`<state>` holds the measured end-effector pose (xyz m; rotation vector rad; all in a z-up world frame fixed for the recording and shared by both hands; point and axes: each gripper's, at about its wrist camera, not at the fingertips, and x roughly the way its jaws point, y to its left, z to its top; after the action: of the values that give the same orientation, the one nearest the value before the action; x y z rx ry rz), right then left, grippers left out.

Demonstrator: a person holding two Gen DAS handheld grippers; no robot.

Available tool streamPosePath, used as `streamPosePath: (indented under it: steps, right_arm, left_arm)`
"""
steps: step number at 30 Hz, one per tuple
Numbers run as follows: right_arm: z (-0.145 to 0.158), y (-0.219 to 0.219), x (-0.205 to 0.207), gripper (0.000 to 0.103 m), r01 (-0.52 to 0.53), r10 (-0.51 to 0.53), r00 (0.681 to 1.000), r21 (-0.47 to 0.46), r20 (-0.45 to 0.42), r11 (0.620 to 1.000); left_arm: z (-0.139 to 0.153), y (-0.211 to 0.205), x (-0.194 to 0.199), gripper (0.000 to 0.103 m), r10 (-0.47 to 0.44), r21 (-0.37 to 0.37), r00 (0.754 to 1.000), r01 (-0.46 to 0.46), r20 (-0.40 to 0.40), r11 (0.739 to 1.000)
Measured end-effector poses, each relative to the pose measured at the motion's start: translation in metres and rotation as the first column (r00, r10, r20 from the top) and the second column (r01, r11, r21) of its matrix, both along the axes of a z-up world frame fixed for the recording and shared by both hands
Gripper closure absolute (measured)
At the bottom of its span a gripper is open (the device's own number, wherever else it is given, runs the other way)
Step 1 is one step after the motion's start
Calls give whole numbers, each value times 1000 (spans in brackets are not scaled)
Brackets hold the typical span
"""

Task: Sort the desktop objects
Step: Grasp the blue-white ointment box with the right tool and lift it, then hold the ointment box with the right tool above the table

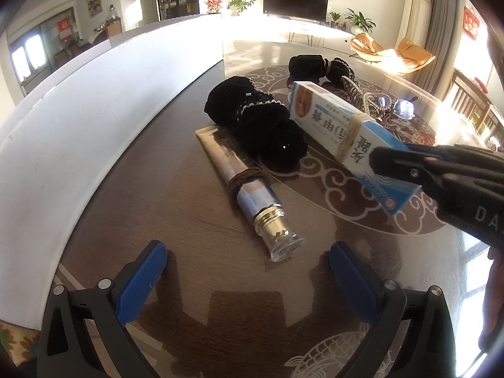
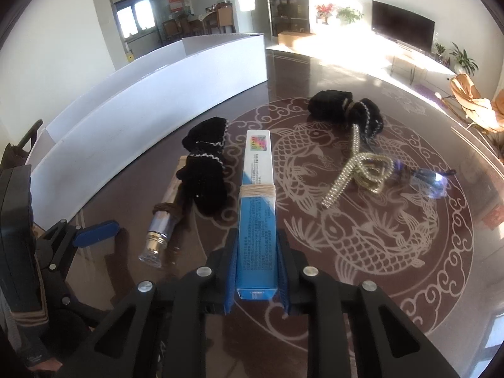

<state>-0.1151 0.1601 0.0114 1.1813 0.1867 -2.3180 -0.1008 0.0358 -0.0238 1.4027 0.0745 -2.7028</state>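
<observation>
Clamped between the blue pads of the right tongs (image 2: 256,271) is a long blue-and-white carton (image 2: 256,220), a slim box with printed text and a band of pale string wound around its middle; the pads press on both of its long sides near the end closest to the camera, and the rest of the box juts forward above the surface (image 2: 441,267). From the left wrist view the same carton (image 1: 340,135) is raised clear of the dark surface (image 1: 176,208), tilted, with the right tongs (image 1: 393,170) gripping its near end from the right. Lower in that view, the left tongs (image 1: 249,271) stand released, their two blue pads wide apart with nothing between them, just short of the clear cap of a tube (image 1: 249,186) that lies flat and has dark cord wrapped about its body. A black velvet pouch (image 1: 261,126) with silvery trim lies partly over the tube's far end. Farther back rests a second black pouch (image 2: 346,110), tied at its neck, and near it a coiled rhinestone strap (image 2: 359,170) next to a pair of glasses (image 2: 431,179). A white board wall (image 2: 141,110) curves along the left side of the surface, which bears a pale fish-and-cloud pattern.
</observation>
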Motion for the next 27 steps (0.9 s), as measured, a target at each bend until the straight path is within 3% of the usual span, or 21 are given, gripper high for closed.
streamPosePath:
  steps: [3, 4, 7, 8, 11, 13, 16, 18, 22, 24, 27]
  right_arm:
    - [-7, 40, 9, 80, 116, -114, 992, -50, 47, 992]
    - [-11, 55, 14, 80, 144, -135, 987, -103, 86, 984]
    - [-20, 100, 29, 79, 262, -211, 956, -266, 206, 928]
    - [-22, 111, 33, 73, 300, -240, 943, -282, 229, 911]
    - [-22, 135, 43, 47, 380, -333, 919, -249, 210, 891]
    - [-15, 136, 47, 20, 393, -368, 917, -192, 154, 899]
    - [-3, 118, 46, 13, 308, -306, 951, -114, 37, 944]
    - [-2, 101, 38, 10, 227, -227, 973, -7, -35, 974]
    - [-17, 70, 19, 7, 134, -119, 989, 195, -90, 972]
    - [-25, 67, 11, 7, 128, -112, 990, 224, -82, 966]
    - [-32, 69, 6, 7, 142, -133, 989, 186, -62, 972]
  left_arm:
    - [0, 0, 0, 0, -1, 0, 1000, 1, 0, 1000]
    - [0, 0, 0, 0, -1, 0, 1000, 1, 0, 1000]
    - [0, 0, 0, 0, 0, 1, 1000, 0, 0, 1000]
    - [0, 0, 0, 0, 0, 0, 1000, 0, 0, 1000]
    - [0, -1, 0, 0, -1, 0, 1000, 1, 0, 1000]
    - [0, -1, 0, 0, -1, 0, 1000, 1, -1, 1000]
    - [0, -1, 0, 0, -1, 0, 1000, 1, 0, 1000]
    - [0, -1, 0, 0, -1, 0, 1000, 1, 0, 1000]
    - [0, -1, 0, 0, -3, 1, 1000, 3, 0, 1000]
    - [0, -1, 0, 0, -2, 1, 1000, 2, 0, 1000]
    - [0, -1, 0, 0, -2, 1, 1000, 2, 0, 1000]
